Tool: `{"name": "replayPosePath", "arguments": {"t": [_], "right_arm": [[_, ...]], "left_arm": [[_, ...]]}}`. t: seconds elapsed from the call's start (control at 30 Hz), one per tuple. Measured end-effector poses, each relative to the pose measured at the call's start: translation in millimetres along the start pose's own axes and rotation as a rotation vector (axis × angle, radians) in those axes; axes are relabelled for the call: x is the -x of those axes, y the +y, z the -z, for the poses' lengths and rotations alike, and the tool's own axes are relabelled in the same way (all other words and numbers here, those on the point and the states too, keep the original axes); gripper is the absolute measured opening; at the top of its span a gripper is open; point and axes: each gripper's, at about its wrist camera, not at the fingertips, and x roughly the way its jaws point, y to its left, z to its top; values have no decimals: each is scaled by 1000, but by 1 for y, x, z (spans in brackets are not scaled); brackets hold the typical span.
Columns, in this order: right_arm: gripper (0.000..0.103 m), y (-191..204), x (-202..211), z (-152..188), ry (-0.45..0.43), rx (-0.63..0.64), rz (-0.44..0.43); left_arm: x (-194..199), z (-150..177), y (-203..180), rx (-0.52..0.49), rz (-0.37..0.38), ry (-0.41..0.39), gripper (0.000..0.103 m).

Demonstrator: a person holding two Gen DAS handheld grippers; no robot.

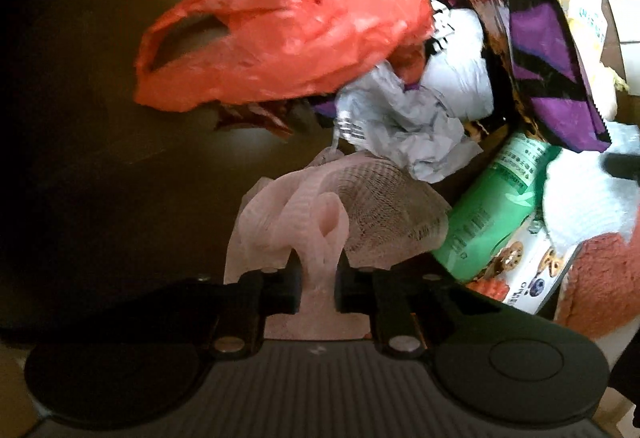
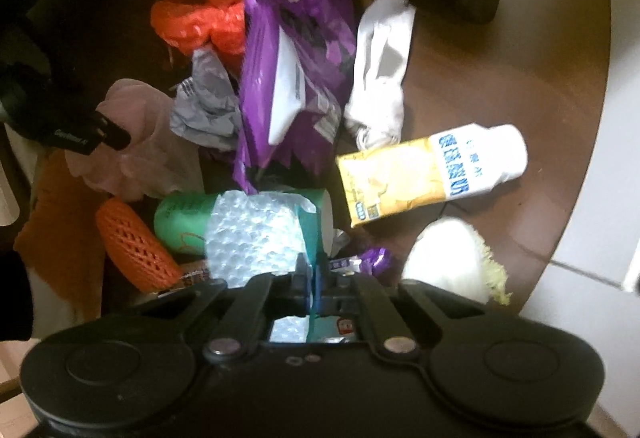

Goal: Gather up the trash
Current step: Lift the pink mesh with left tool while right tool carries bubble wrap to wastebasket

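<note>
A heap of trash lies on a round brown table (image 2: 520, 86). My left gripper (image 1: 318, 288) is shut on a pale pink foam net (image 1: 320, 222) at the heap's near edge; the net also shows in the right wrist view (image 2: 136, 142). My right gripper (image 2: 316, 286) is shut on a sheet of bubble wrap with a teal edge (image 2: 256, 234), just above a green cup (image 2: 180, 222). The heap holds an orange plastic bag (image 1: 280, 38), a purple snack bag (image 2: 292, 50), crumpled grey paper (image 1: 400, 122) and the green cup in the left wrist view (image 1: 492, 206).
A yellow and white carton (image 2: 424, 174), a white sock (image 2: 380, 66), an orange foam net (image 2: 136, 242) and a pale fluffy item (image 2: 452, 258) lie around the heap. The table edge curves along the right, with a light tiled floor (image 2: 600, 238) beyond.
</note>
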Motion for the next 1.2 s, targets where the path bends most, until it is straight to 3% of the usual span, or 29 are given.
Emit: {"name": "replayPosePath", "arguments": {"t": [0.23, 0.47, 0.7, 0.9, 1.2], "right_arm": [[1, 6, 64, -8, -69, 19, 57], [1, 17, 141, -3, -211, -41, 134], [1, 24, 229, -5, -414, -120, 231], [1, 29, 314, -12, -596, -196, 253], [1, 35, 409, -35, -774, -218, 285]], "left_arm": [[71, 1, 14, 44, -16, -72, 12], [154, 22, 15, 46, -29, -212, 11], [243, 46, 12, 94, -3, -394, 11], [326, 65, 15, 154, 39, -557, 11], [442, 78, 6, 153, 36, -785, 12]]}}
